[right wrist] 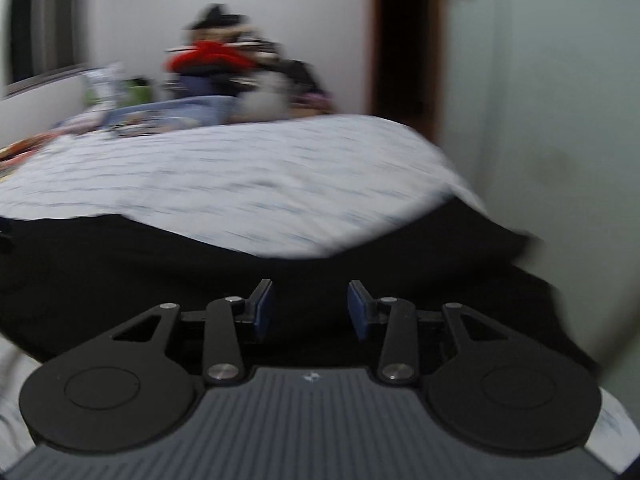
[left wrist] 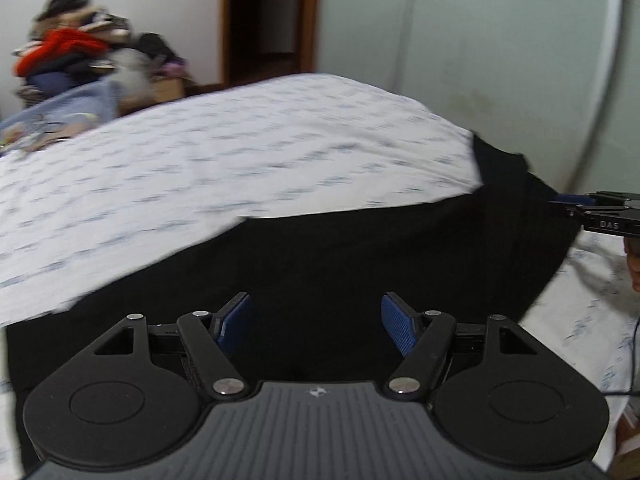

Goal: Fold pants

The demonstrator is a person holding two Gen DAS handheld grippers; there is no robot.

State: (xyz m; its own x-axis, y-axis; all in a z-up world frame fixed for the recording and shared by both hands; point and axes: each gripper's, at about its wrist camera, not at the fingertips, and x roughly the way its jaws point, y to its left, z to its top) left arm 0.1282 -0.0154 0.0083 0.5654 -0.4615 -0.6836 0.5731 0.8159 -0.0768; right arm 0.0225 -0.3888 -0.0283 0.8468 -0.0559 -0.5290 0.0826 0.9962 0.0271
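Observation:
The black pants lie spread across the near side of the bed, on a white patterned sheet. My left gripper is open just above the pants, its blue pads wide apart with nothing between them. My right gripper is also open over the pants, its pads apart and empty. It also shows in the left wrist view at the right edge, by the pants' right end. Both views are blurred by motion.
A pile of clothes with a red garment stands beyond the bed's far left. A dark doorway and a pale wardrobe door are behind the bed. A person's hand and a thin cable show at the right edge.

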